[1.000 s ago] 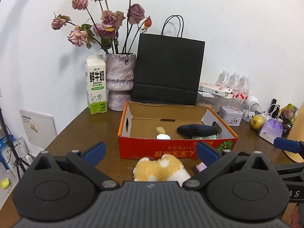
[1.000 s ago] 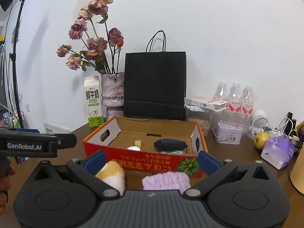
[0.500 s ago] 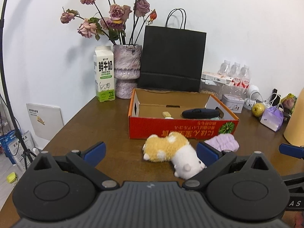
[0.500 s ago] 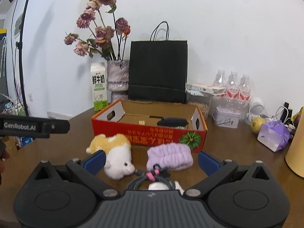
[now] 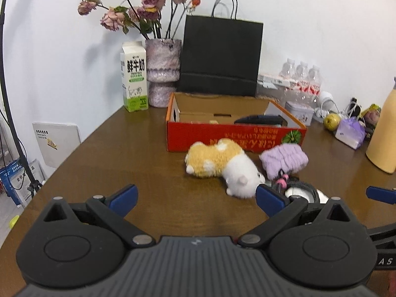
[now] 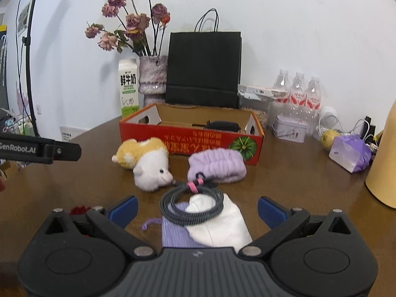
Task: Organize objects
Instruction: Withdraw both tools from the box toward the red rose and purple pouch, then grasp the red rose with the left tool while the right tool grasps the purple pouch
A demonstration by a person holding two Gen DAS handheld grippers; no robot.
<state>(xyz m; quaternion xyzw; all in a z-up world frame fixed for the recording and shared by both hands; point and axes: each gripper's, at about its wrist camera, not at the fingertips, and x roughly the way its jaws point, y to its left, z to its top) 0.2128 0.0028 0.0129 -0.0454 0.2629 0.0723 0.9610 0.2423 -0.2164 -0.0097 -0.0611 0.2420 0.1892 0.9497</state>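
A red cardboard box [image 5: 235, 137] [image 6: 190, 142] stands open on the brown table, with a black case [image 5: 257, 119] [image 6: 224, 125] inside. In front of it lie a yellow-and-white plush hamster [image 5: 222, 165] [image 6: 146, 162] and a fluffy purple headband [image 5: 284, 159] [image 6: 216, 164]. Nearer, a coiled grey cable [image 6: 191, 205] with a pink tie rests on a white cloth [image 6: 217, 225] and a purple pouch [image 6: 173, 237]. My left gripper [image 5: 195, 198] is open above bare table, left of the hamster. My right gripper [image 6: 196, 208] is open, its fingers either side of the cable, well above it.
A milk carton [image 5: 133, 76], a vase of dried roses [image 5: 162, 69] and a black paper bag [image 5: 220, 57] line the back wall. Water bottles [image 6: 299, 91], a small tin [image 6: 290, 130], an apple [image 6: 329, 138], a purple packet [image 6: 350, 152] and a tan cylinder [image 6: 383, 168] crowd the right side.
Both grippers have drawn back and up from the box. The hamster, headband, cable and cloths have come into full view; nothing was grasped.
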